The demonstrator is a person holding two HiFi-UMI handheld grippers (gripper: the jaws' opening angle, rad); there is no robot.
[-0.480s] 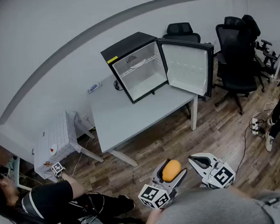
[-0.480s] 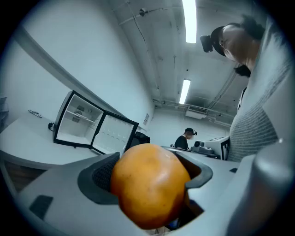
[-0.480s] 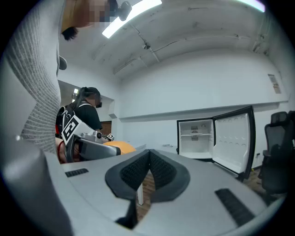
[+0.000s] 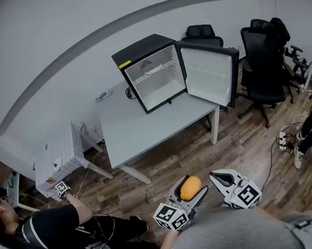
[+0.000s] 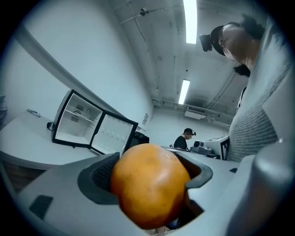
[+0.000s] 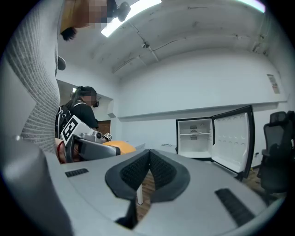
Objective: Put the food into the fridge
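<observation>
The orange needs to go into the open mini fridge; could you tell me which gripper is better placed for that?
Left. The left gripper grips the orange and faces the mini fridge, whose door stands open. The right gripper is shut and empty.

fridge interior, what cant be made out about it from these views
- Head view: the white item on the upper shelf of the fridge is too small to identify.
- Left gripper view: the fridge sits small and far beyond the orange, so its shelf contents are unreadable.
- Right gripper view: again too small to tell what is on the shelves.
- All views: the outer face of the door is turned away.
</observation>
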